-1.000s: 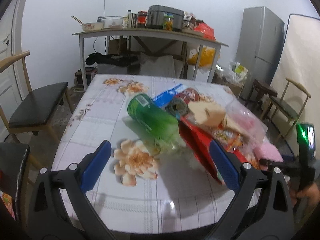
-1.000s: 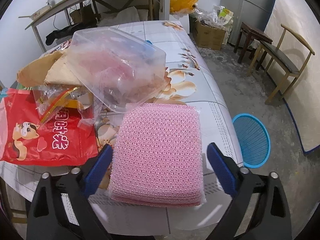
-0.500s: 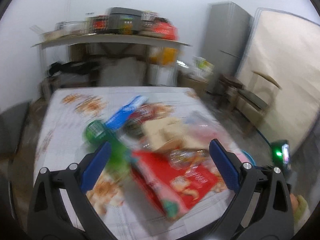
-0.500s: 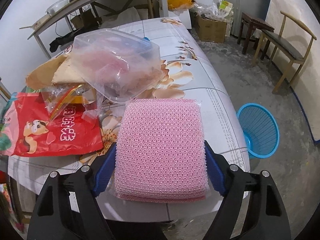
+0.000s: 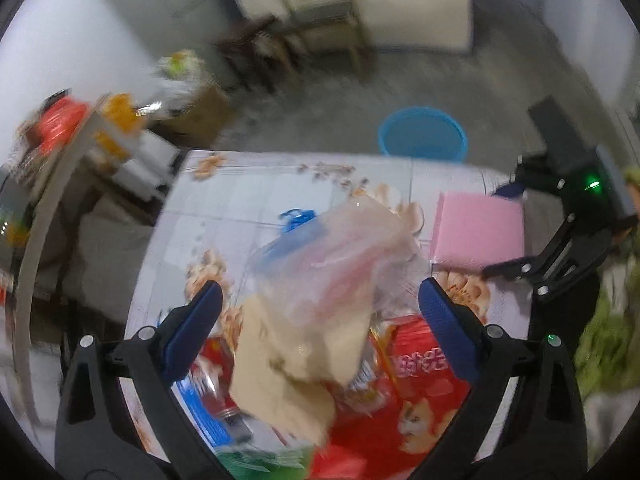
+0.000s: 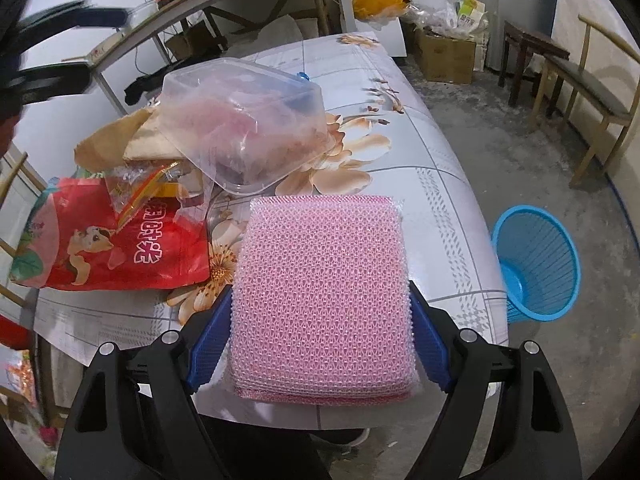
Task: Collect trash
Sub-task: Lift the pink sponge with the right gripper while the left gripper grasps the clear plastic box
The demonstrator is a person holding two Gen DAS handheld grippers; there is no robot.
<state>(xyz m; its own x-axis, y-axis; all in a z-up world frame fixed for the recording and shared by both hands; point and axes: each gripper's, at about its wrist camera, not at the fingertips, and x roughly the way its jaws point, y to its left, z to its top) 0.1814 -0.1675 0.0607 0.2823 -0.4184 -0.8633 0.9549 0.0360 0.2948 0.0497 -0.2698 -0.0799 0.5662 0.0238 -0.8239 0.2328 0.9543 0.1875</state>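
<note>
A pink mesh pack (image 6: 320, 240) lies at the near edge of the flowered table (image 6: 440, 184). My right gripper (image 6: 320, 294) is shut on it, one blue pad pressing each side. The left wrist view shows the same pack (image 5: 476, 232) and right gripper (image 5: 506, 230) at the right. My left gripper (image 5: 319, 286) hovers open above the trash pile: a clear plastic container (image 5: 332, 248), brown paper (image 5: 288, 368) and a red snack bag (image 5: 404, 392). Nothing touches its pads. A blue mesh basket (image 6: 536, 264) stands on the floor beside the table.
A green bottle (image 5: 260, 464) and a blue packet (image 5: 200, 404) lie under the pile's near side. A side table (image 6: 240, 0) with jars, cardboard boxes (image 6: 444, 56), a stool (image 6: 532, 56) and a wooden chair (image 6: 592, 92) stand around. A green sleeve (image 5: 608, 340) shows at the right.
My left gripper has swung across the table and rolled, so it now faces the basket side over the pile. My right gripper's jaws have closed onto the pink pack.
</note>
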